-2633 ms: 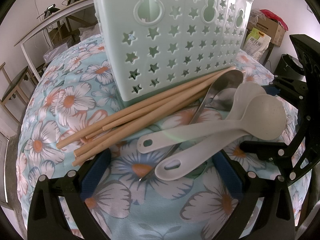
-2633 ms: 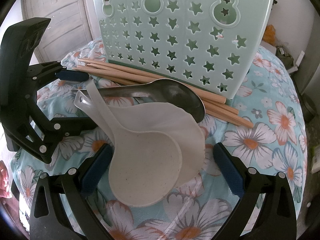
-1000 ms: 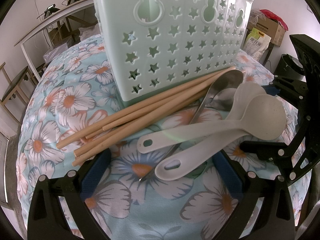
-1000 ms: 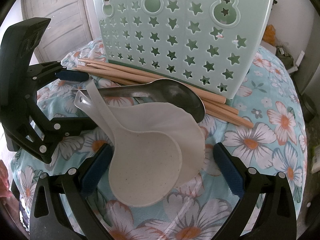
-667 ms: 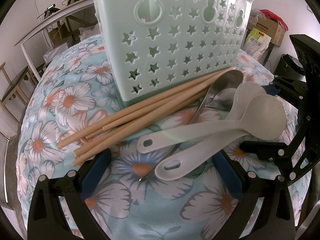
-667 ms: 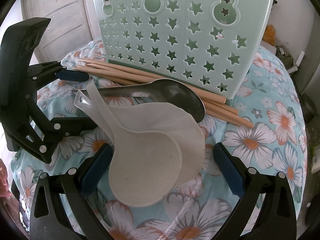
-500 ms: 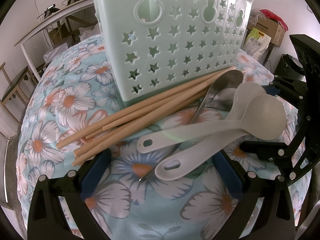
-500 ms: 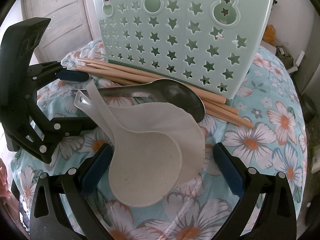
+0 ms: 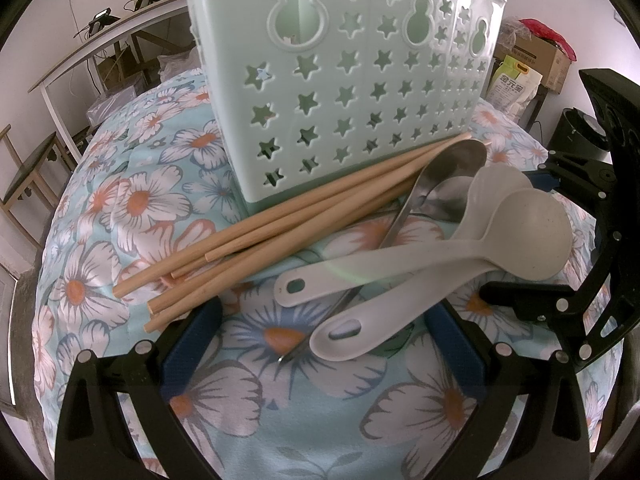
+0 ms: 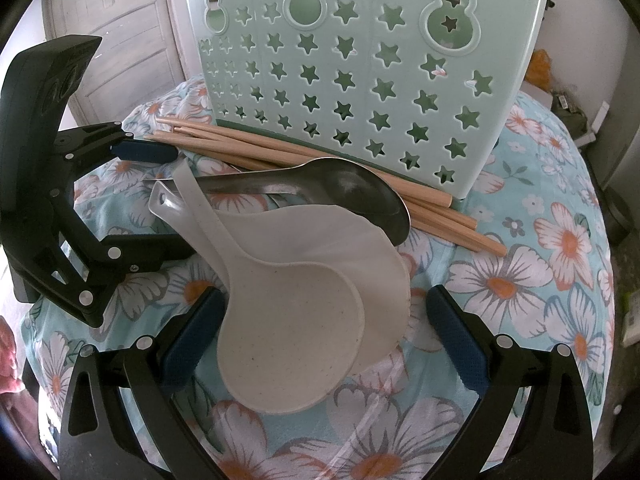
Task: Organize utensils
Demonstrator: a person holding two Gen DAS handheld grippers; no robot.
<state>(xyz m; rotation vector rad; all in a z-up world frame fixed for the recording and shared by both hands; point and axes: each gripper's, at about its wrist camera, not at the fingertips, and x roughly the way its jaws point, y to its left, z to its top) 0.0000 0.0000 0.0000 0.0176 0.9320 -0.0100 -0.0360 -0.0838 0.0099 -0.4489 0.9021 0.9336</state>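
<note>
Nothing sorted yet: chopsticks (image 9: 280, 228), spoons (image 10: 296, 320) lie beside the basket (image 9: 360, 80); left gripper (image 9: 320, 344) and right gripper (image 10: 320, 332) jaws released, empty.

Left claw (image 9: 320, 344): matte black plastic frame, two angled arms with triangular cut-outs, silver round screw heads along arms, dark blue textured pads on inner finger (image 9: 188, 344) faces. Right claw (image 10: 320, 328): same build, black skeletal arms, silver screws, blue ribbed pads on fingers (image 10: 460, 344). Broad black housing with oval recesses behind each claw's arms in opposite view.
</note>
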